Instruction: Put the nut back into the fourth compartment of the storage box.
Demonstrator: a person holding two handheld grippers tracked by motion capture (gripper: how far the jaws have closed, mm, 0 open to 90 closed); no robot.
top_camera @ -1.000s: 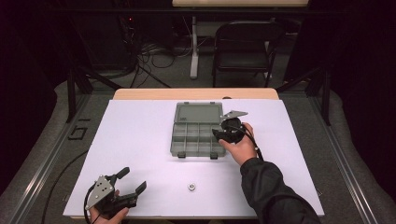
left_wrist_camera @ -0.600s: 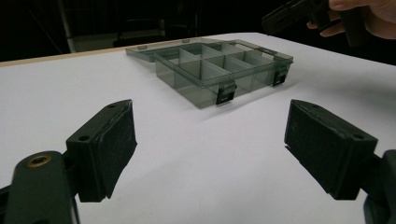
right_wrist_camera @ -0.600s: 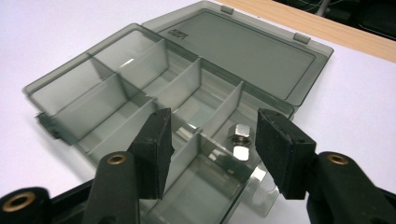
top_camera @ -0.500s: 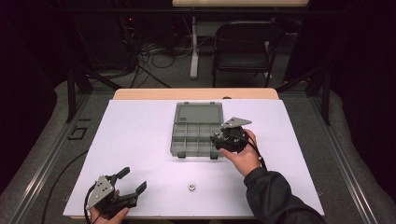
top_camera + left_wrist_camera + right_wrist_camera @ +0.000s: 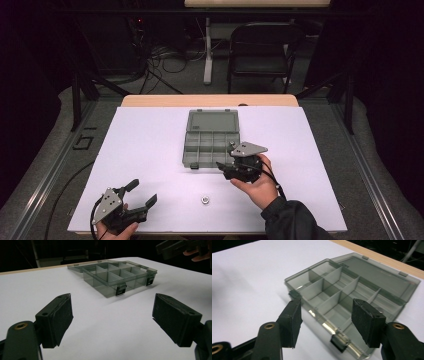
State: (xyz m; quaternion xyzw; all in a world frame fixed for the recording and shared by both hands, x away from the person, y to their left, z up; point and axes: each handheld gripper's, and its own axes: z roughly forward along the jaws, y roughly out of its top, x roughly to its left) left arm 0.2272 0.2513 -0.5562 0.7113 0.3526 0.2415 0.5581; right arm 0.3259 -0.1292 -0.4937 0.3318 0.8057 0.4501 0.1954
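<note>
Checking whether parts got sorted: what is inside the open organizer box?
The compartments of the organizer box that show look empty. The right tool covers part of the near row in the right gripper view. A small nut lies outside on the table.

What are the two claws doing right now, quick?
Left gripper: open, holding nothing.
Right gripper: open, jaws just widened, empty, at the box.

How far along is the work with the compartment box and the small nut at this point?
Done: the compartment box lies open, lid flat behind it, its visible compartments bare. In hand: nothing; the right hand-held gripper hangs at the box's front edge, its jaws just opened with nothing between them. The left hand-held gripper rests open near the table's front. Left: the small nut lies loose on the table, probably next to be picked up.
</note>
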